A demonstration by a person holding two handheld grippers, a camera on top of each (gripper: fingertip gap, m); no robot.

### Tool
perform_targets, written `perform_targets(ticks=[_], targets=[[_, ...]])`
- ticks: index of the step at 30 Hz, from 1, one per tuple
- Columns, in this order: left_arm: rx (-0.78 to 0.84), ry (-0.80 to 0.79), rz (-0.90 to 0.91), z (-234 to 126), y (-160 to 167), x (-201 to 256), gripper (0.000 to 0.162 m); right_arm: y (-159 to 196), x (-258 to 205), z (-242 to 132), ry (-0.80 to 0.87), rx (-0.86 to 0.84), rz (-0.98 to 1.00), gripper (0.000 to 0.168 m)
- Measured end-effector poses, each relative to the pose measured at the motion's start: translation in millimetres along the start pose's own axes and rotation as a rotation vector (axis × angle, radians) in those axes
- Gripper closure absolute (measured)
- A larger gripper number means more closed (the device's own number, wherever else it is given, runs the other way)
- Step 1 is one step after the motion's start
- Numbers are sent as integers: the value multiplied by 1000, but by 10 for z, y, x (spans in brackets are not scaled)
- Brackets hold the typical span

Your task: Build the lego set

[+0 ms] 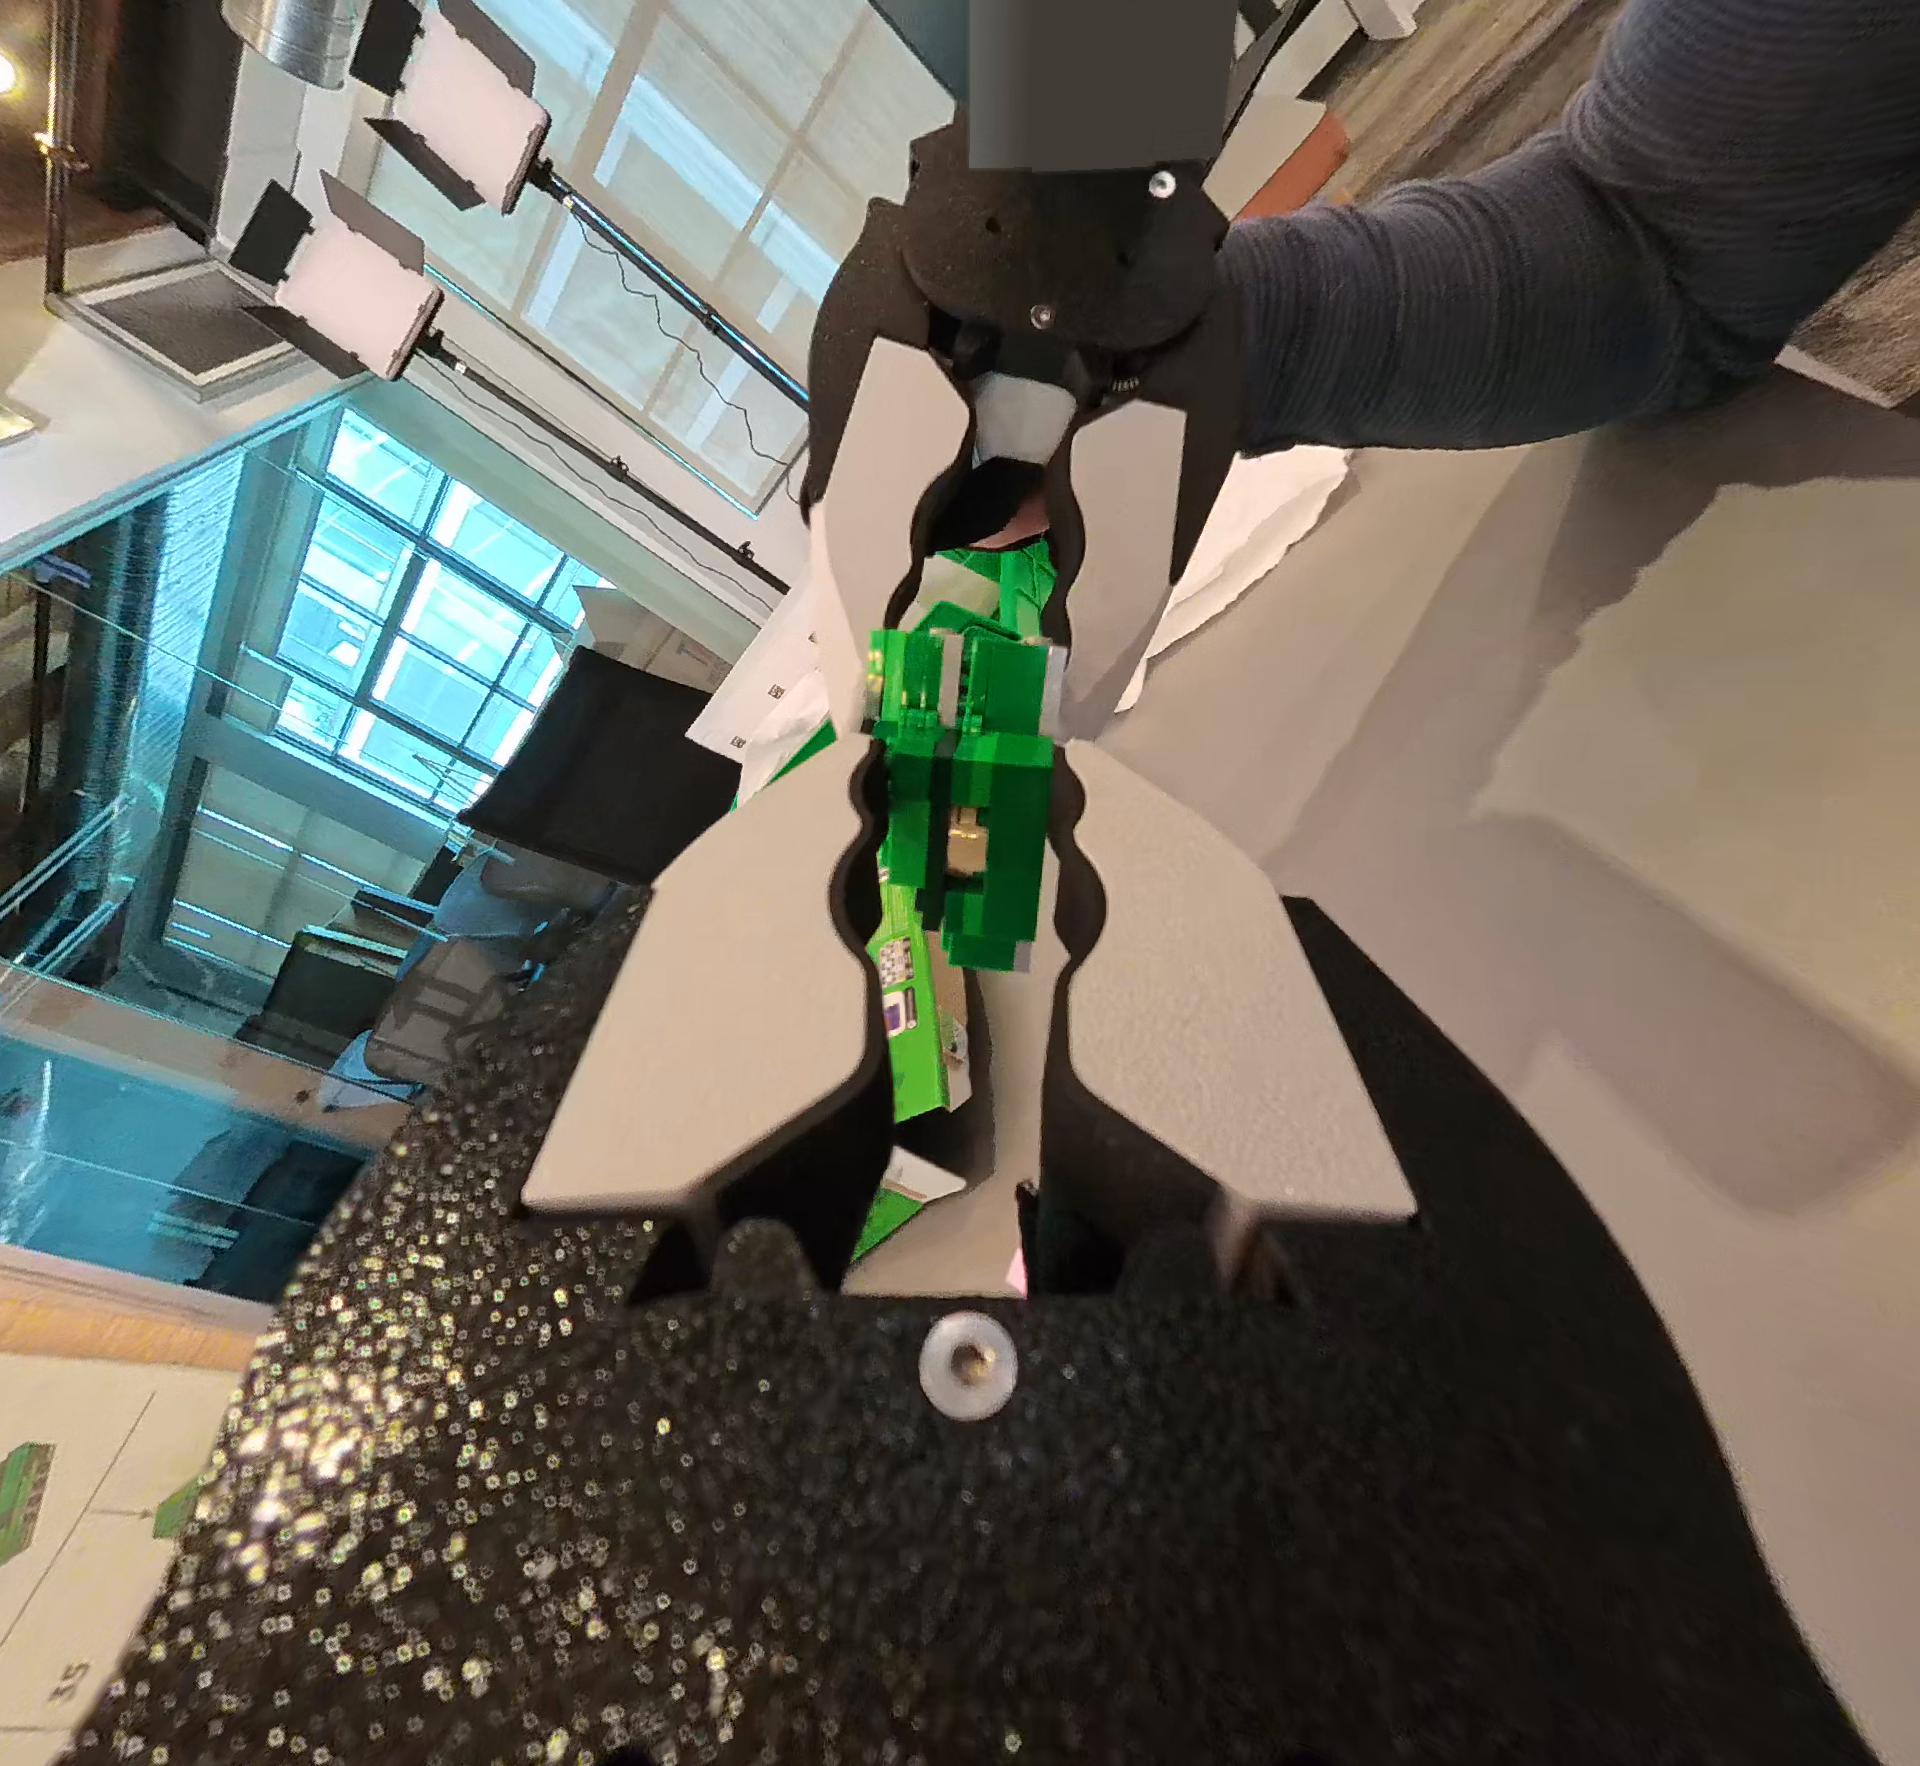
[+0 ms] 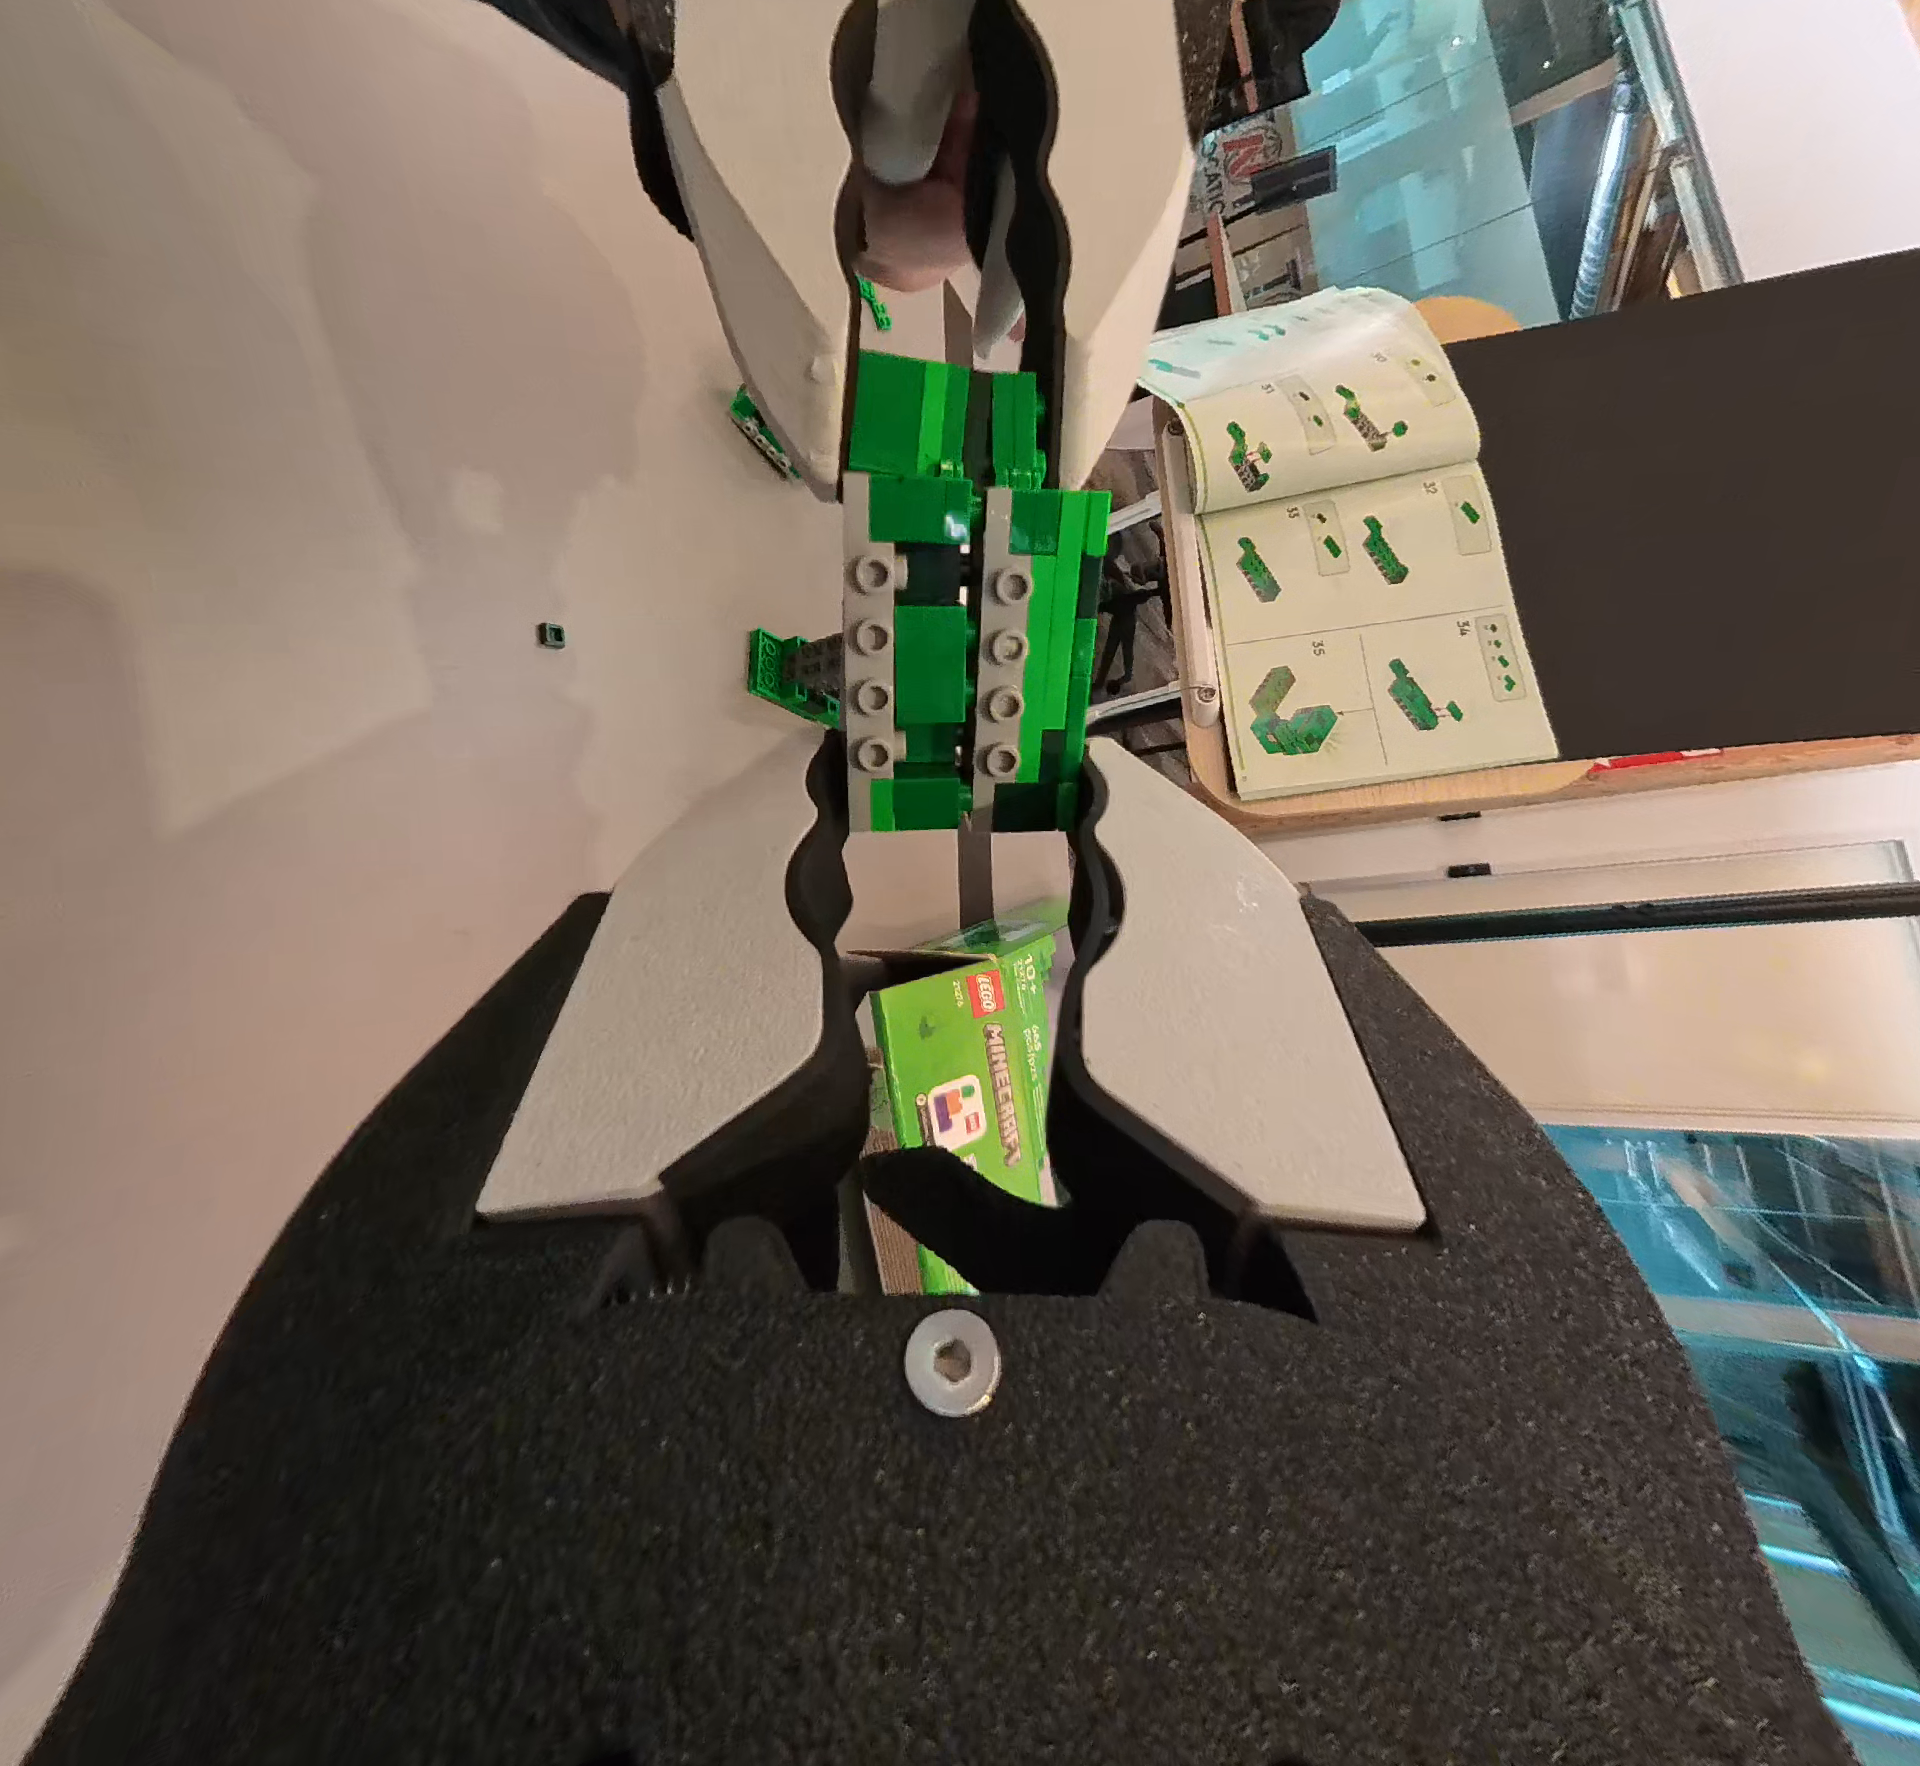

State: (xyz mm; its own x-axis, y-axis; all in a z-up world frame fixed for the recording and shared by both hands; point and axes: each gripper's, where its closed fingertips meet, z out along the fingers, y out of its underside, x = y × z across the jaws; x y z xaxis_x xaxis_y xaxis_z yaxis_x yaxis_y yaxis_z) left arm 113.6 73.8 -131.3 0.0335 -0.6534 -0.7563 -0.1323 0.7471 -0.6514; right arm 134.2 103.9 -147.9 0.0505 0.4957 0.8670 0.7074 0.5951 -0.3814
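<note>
Between the two claws, held up off the desk (image 1: 1558,677), hangs the green lego build (image 1: 971,823). From the left wrist view, the left claw (image 1: 961,843) pinches the near half of the build, whose long axis runs straight ahead along the fingers toward the right claw (image 1: 961,677), which comes in head-on from the far side and closes on the far end; a sleeved arm (image 1: 1558,262) reaches in behind it. Both claws are about equally near, each at one end. A green box (image 1: 920,1020) lies on the desk behind the build, mostly covered by it and the fingers. From the right wrist view, the right claw (image 2: 956,781) clamps the near end of the lego build (image 2: 961,615), grey studded strips facing up, with the left claw (image 2: 951,428) squeezing the opposite end. Any pressing or pulling apart, I judge, would run along that shared axis. The seam between the two halves is hard to read, and I cannot tell whether they are fully seated. An open instruction booklet (image 2: 1351,553) lies to the right, loose green pieces (image 2: 790,672) and a small dark piece (image 2: 554,635) on the desk (image 2: 312,469) to the left, and the box (image 2: 966,1062) is partly masked.
</note>
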Motion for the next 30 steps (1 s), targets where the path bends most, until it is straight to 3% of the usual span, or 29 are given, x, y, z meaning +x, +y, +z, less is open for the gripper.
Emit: perform_targets(ticks=[1,12,21,30], targets=[[-3,-2,8,0,0,0,132,1,2,-1,2,-3,-3,129],[-123,-76,125,39,29,-58,133,96,128,29,134,-133,-105,128],[-62,-88,170,-24,-138,-63,133,-94,149,-47,150,-1,-89,124],[157,-13,45,-124,-349,-14,133,-359,96,-220,54,228,24,127]])
